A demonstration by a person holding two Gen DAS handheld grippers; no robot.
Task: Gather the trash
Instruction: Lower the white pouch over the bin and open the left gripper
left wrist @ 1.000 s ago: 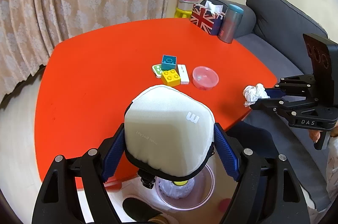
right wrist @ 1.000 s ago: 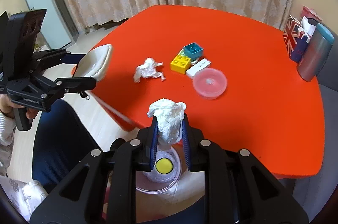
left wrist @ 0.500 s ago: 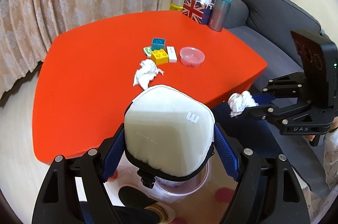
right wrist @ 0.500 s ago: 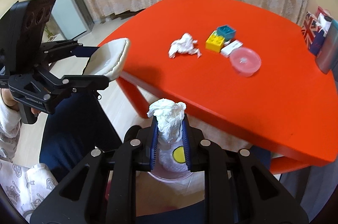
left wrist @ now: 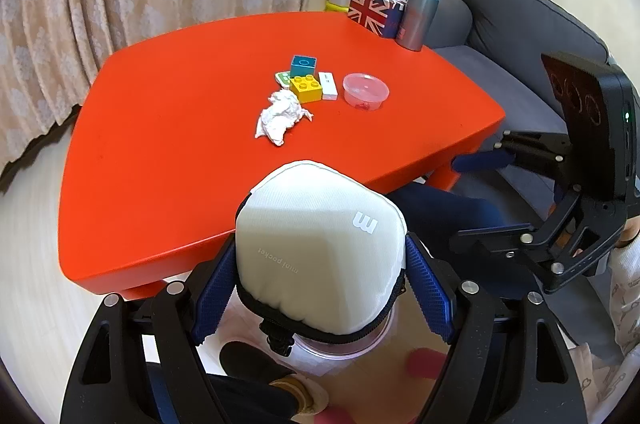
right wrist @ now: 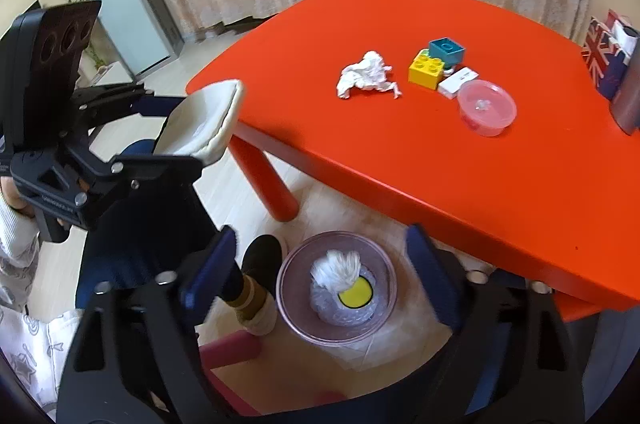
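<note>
Crumpled white tissue (right wrist: 338, 266) lies in the clear pink plastic bin (right wrist: 384, 298) on the floor beneath the wide-open, empty right gripper (right wrist: 320, 260), while the left gripper (left wrist: 320, 264) clamps a white zippered pouch (left wrist: 320, 248) and another wad (left wrist: 280, 116) waits on the orange table (left wrist: 168, 144).

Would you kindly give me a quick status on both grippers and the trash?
Right gripper open, empty, above bin. Left gripper shut on white pouch. One tissue in bin, another crumpled tissue on table. Nothing in the way.
</note>
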